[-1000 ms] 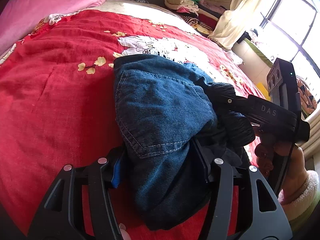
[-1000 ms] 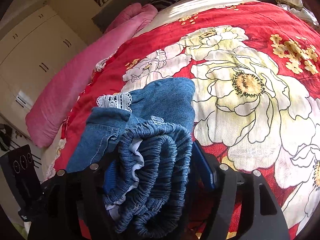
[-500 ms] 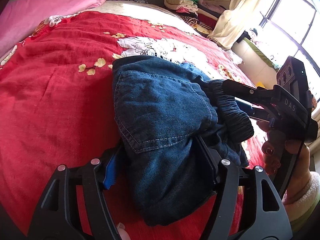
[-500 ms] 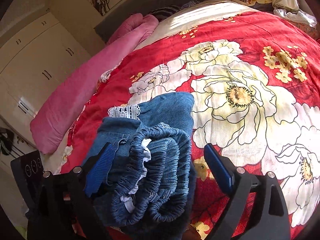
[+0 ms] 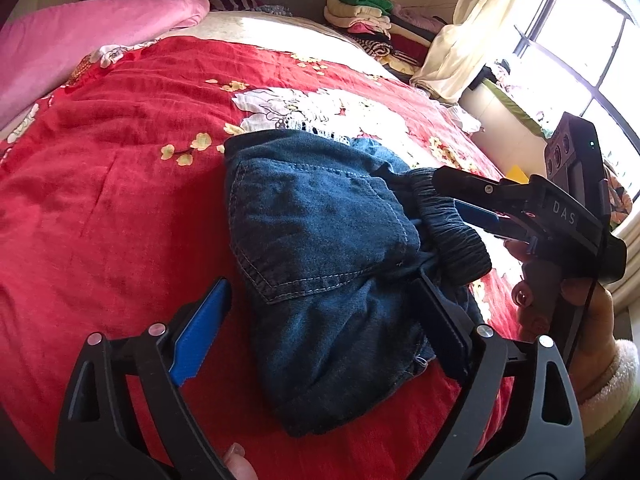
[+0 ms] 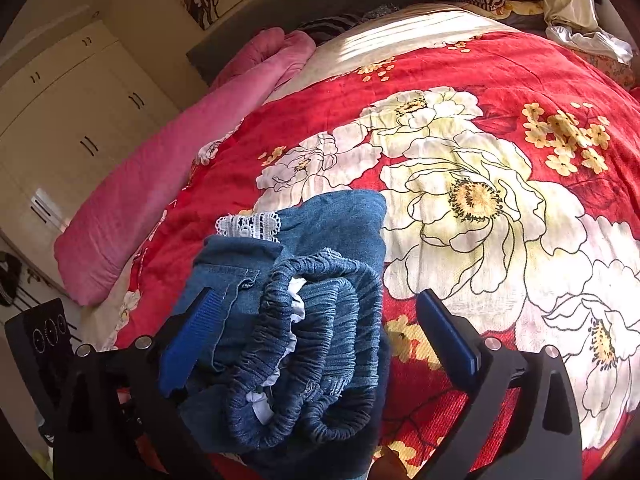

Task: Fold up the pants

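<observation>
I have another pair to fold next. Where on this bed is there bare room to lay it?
The red bedspread lies bare between the folded jeans and the pink blanket, and over the big white flowers on the jeans' other side. It is crowded at the clothes pile by the window.

You are working over a bed (image 6: pixel 500 80) wearing a red floral cover. Folded denim pants (image 5: pixel 320 256) are lying on it, and a pink quilt (image 6: pixel 168 160) is running along its edge.

Both wrist views angle down (close) at pants (image 5: pixel 328 248)
</observation>
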